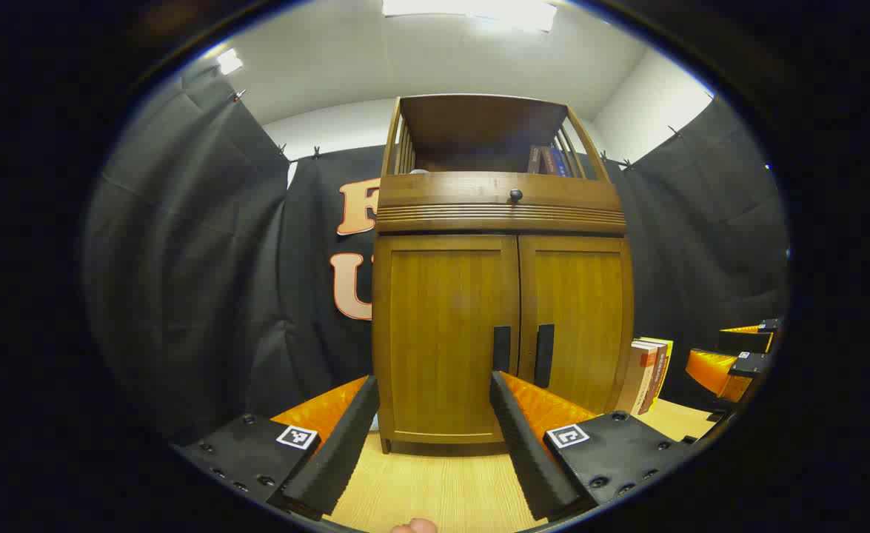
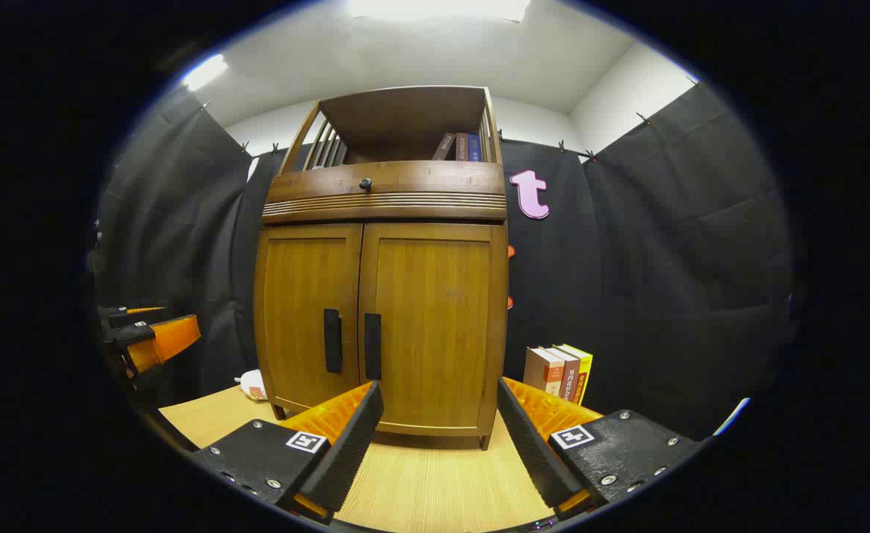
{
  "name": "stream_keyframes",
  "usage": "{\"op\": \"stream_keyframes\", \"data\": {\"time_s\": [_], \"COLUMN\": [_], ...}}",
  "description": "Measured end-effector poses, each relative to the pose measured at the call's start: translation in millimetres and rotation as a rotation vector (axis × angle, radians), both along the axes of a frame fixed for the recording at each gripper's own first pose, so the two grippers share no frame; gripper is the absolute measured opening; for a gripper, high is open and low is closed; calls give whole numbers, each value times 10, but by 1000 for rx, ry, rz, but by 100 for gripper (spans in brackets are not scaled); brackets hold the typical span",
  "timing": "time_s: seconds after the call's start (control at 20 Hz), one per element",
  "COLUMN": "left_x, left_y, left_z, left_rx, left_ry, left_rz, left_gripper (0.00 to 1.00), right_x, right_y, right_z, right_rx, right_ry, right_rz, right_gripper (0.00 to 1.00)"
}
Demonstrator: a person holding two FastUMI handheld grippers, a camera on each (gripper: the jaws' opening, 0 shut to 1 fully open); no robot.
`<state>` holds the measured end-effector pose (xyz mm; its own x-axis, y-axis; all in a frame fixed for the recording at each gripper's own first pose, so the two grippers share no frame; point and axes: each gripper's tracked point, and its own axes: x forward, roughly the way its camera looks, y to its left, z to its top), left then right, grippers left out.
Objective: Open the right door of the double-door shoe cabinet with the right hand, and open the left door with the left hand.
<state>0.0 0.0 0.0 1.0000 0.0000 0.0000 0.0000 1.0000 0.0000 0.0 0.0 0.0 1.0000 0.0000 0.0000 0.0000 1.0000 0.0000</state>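
Black draped cloth walls (image 2: pixel 664 244) enclose the booth under a white ceiling (image 2: pixel 420 52) with bright panel lights (image 1: pixel 472 9). Upright books (image 2: pixel 557 372) stand on the pale wood-grain worktop (image 2: pixel 435 481).

The wooden cabinet (image 1: pixel 501 296) stood upright on the table at 12 o'clock in both views. Both doors, left (image 1: pixel 446 333) and right (image 1: pixel 579 326), were shut, with two dark vertical handles (image 2: pixel 333 340) side by side at the centre seam.

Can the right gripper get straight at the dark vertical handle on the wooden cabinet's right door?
Probably yes: the right gripper is open, the handle lies ahead, slightly left, with bare tabletop between.
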Motion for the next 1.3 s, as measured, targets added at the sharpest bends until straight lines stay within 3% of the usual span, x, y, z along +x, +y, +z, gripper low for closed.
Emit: {"op": "stream_keyframes", "data": {"time_s": [0.35,0.4,0.45,0.65,0.7,0.75,0.95,1.0,1.05,1.3], "left_x": [-50,-53,-52,-57,-53,-51,-54,-54,-53,-9], "left_y": [-80,-82,-84,-79,-81,-87,-73,-69,-68,-5], "left_z": [7,13,7,2,7,2,5,4,11,13], "left_rx": [1,3,4,6,5,2,-3,-4,-5,8], "left_ry": [-2,-3,-2,4,3,4,5,5,4,0], "left_rz": [-17,-17,-19,-17,-17,-18,-10,-7,-6,8], "left_gripper": [97,96,96,94,96,94,94,96,96,96], "right_x": [-21,-19,-18,-13,-16,-10,-4,0,1,10], "right_y": [-68,-66,-66,-48,-37,-34,-21,-19,-14,23], "right_z": [15,8,-2,-18,-16,-4,2,4,7,-2], "right_rx": [6,6,6,5,4,1,-6,-8,-9,-11], "right_ry": [-12,-12,-13,-10,-11,-13,-14,-14,-13,-10], "right_rz": [-16,-18,-19,-19,-18,-19,-19,-19,-18,-15], "right_gripper": [94,99,94,94,99,94,94,99,94,94]}}
